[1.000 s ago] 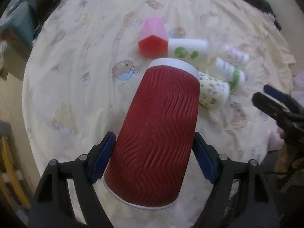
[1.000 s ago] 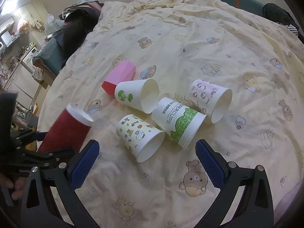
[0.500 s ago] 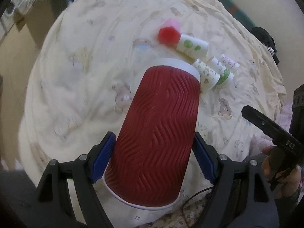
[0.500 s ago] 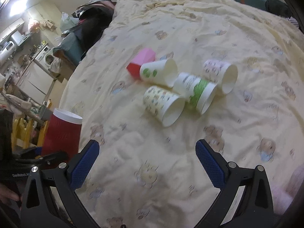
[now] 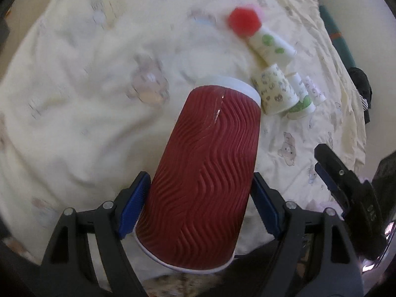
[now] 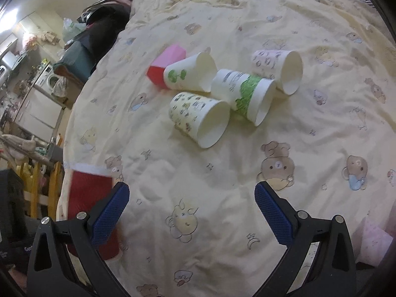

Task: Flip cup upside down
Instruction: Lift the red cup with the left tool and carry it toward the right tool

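My left gripper (image 5: 199,208) is shut on a tall red ribbed paper cup (image 5: 205,170). The cup's white-rimmed mouth is near the camera and its white base points away, over the yellow bedspread (image 5: 86,99). The same red cup (image 6: 89,198) shows blurred at the lower left of the right wrist view, base up, partly behind my right gripper's left finger. My right gripper (image 6: 191,212) is open and empty above the bedspread (image 6: 309,136); it also shows at the right edge of the left wrist view (image 5: 346,183).
Several paper cups lie on their sides mid-bed: a green-dotted one (image 6: 190,74), a cartoon-print one (image 6: 198,118), a green-banded one (image 6: 245,96) and a pink-print one (image 6: 277,69). A pink and red box (image 6: 164,65) lies beside them. Furniture and clutter stand off the bed's left edge.
My left gripper has swung with the red cup; the lying cups now sit further right and away in its view. The right gripper moved in closer to the bed.
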Demonstrator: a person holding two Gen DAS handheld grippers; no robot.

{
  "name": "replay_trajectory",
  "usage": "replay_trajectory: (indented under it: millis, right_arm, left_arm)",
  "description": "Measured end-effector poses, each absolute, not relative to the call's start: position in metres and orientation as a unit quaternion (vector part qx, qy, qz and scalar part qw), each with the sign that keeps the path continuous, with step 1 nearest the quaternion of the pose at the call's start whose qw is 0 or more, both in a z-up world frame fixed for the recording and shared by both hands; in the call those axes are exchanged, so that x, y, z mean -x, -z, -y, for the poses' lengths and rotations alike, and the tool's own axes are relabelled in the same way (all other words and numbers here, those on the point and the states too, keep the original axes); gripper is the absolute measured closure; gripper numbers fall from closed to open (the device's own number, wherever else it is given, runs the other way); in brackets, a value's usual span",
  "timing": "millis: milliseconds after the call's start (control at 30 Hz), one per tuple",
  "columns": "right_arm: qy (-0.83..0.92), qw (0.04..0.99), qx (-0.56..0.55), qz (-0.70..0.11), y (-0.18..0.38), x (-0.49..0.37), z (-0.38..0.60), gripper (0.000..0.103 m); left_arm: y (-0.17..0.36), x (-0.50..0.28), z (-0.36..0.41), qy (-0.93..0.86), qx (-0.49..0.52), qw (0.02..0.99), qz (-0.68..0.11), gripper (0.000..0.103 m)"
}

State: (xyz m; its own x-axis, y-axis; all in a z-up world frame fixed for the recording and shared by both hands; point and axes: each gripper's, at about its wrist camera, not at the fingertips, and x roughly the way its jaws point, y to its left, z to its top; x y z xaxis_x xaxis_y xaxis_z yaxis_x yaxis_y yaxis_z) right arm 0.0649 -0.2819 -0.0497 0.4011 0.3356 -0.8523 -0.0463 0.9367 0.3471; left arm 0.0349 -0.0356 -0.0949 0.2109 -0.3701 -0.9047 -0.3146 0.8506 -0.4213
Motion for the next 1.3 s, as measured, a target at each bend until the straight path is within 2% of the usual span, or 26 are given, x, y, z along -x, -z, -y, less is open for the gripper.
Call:
replay_trajectory:
  millis: [167,400,467,500,800,1000,1067,1300]
  right_arm:
    - [-0.099,0.824,-0.152,-0.536,0.052,-0.062,0.301,0.0]
    - [-0.097,0.823,-0.161,-0.536,0.052,-0.061,0.31,0.0]
    - [-0.101,0.824,-0.159,-0.535,0.051,-0.061,0.308,0.0]
    - [-0.102,0.824,-0.158,-0.534,0.05,-0.061,0.307,0.0]
    - [-0.117,0.822,-0.158,-0.535,0.049,-0.06,0.3,0.0]
    - [-0.142,0.821,-0.14,-0.535,0.046,-0.058,0.282,0.0]
    - [-0.149,0.818,-0.135,-0.539,0.048,-0.058,0.278,0.0]
    - [-0.205,0.761,-0.169,-0.591,0.06,-0.059,0.262,0.0]
  left_arm:
    - [0.115,-0.03,0.051,-0.014,0.283,0.712,-0.643,0.024]
    - [0.114,-0.032,0.058,-0.009,0.268,0.718,-0.643,0.022]
    - [0.114,-0.033,0.058,-0.003,0.259,0.712,-0.652,0.009]
    - [0.112,-0.032,0.057,0.004,0.259,0.706,-0.659,0.009]
    - [0.048,-0.025,0.017,0.023,0.167,0.756,-0.632,0.008]
    - [0.044,-0.017,-0.026,-0.03,0.107,0.789,-0.604,0.008]
    - [0.046,-0.014,-0.035,-0.041,0.114,0.799,-0.59,0.008]
    - [0.056,-0.015,-0.035,-0.043,0.099,0.818,-0.565,0.008]
